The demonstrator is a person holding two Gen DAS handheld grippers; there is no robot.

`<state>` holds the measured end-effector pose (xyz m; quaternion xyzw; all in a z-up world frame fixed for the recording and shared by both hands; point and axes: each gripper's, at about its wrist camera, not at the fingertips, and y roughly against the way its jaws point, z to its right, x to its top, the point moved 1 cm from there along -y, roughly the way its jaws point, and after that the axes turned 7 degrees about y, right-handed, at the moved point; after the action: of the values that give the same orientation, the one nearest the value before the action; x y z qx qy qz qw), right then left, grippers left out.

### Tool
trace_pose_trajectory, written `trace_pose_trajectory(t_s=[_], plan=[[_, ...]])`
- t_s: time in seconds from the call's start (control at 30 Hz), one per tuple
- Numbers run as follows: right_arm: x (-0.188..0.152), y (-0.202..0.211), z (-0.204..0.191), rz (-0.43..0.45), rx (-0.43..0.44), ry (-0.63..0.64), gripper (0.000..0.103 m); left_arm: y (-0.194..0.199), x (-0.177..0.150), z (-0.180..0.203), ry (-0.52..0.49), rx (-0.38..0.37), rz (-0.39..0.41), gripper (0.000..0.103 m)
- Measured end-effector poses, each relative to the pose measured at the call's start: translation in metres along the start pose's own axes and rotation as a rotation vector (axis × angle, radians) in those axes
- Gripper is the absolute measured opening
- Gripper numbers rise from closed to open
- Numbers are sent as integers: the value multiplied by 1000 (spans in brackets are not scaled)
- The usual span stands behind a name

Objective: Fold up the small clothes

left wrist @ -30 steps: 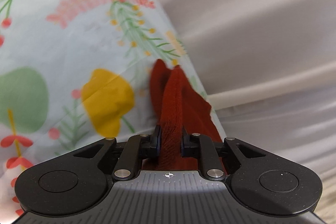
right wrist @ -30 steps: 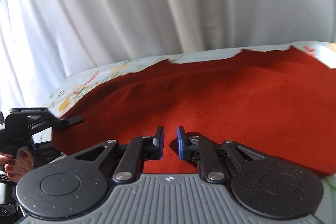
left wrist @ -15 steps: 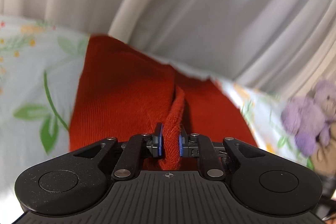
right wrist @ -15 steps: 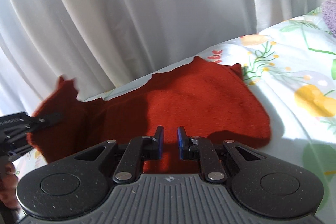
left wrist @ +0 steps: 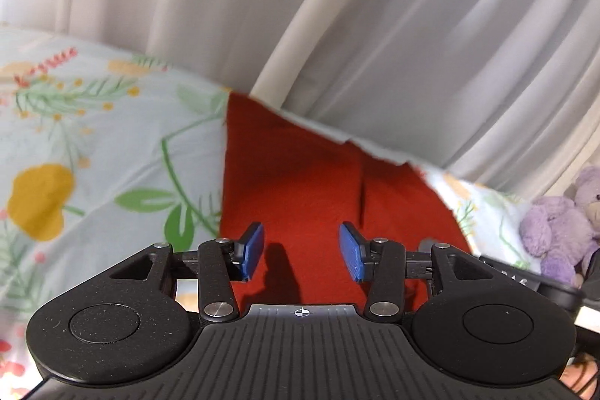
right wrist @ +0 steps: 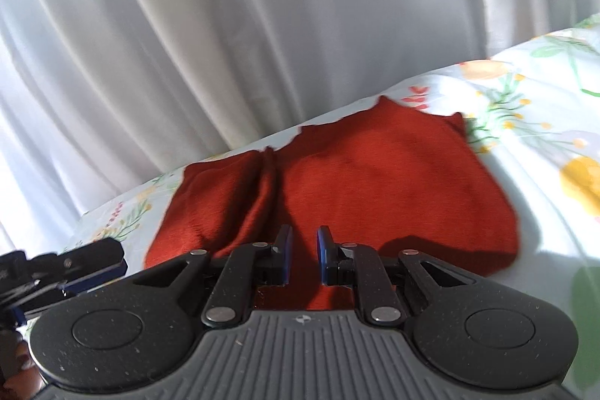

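While jaws just opened, left hand-held gripper hovers over red garment.

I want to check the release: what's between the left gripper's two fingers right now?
Only open air: the left gripper has just been opening, and the red garment lies flat on the floral sheet beneath the gap, as the left wrist view shows.

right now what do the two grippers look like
Both match: the left gripper and right gripper have speckled matte black linkage arms with silver rivets, blue ribbed pads, round black discs either side, and a grey ridged base with a small crosshair mark.
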<state>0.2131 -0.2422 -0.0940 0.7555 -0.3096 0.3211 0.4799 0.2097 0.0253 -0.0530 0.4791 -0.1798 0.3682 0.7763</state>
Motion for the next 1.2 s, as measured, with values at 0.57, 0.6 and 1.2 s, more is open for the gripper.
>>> trace_pose_trajectory(t_s=[0.57,0.6,1.2], plan=[[16,-53,35,-162,232,-243,50,25,13,-45,118,139,57,78],[20,-60,41,-168,269,-304,56,21,15,-50,126,209,54,78],[50,-109,-36,-186,165,86,11,-9,7,-41,126,233,-9,79]])
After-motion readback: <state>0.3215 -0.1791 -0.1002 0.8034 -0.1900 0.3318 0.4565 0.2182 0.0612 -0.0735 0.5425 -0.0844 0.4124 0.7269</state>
